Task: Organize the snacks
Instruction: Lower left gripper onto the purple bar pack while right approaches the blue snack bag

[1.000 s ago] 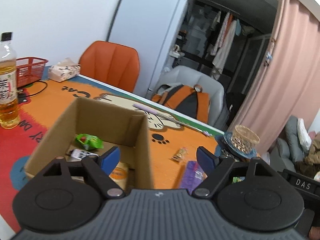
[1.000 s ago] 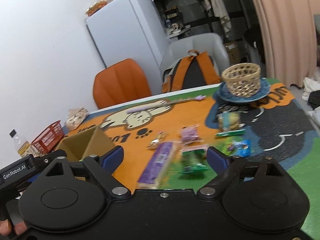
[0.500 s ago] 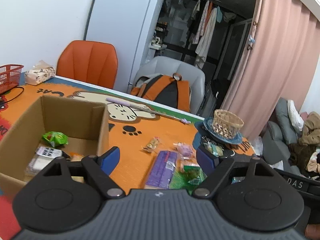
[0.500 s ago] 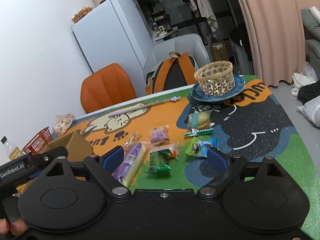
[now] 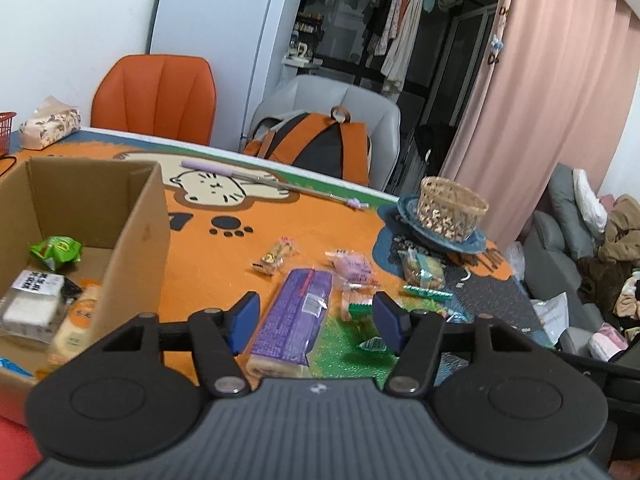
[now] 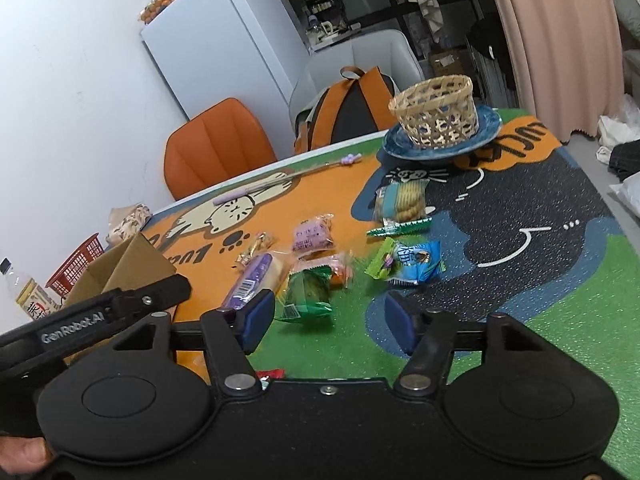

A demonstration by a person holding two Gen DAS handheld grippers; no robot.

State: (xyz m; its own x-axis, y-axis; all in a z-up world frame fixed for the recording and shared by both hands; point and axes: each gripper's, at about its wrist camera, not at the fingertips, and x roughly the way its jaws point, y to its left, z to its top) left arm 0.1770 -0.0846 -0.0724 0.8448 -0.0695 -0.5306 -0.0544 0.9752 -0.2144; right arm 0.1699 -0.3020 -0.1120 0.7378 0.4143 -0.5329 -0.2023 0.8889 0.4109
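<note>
Reaching for the next pickups: left gripper [image 5: 314, 322], jaws just narrowing yet apart and empty, lining up over the long purple plastic-wrapped bar [image 5: 292, 316] lying on the cartoon-cat table mat [image 5: 208, 264] just beside the open brown cardboard box [image 5: 140, 216]. Right gripper [image 6: 326, 326], likewise narrowing and gripping nothing, hovering short of the green crinkly snack packet [image 6: 308, 292]. Probably needing a further descent, then closing squarely across each wrapper.

My room is evenly lit and bright, with soft, faint shadows. The far closet [image 5: 384, 32] stays dim. Both views bend strongly at the edges, corners going dark. The near snacks [image 6: 316, 276] look slightly smeared; the mat [image 6: 540, 280] glitters a little.
</note>
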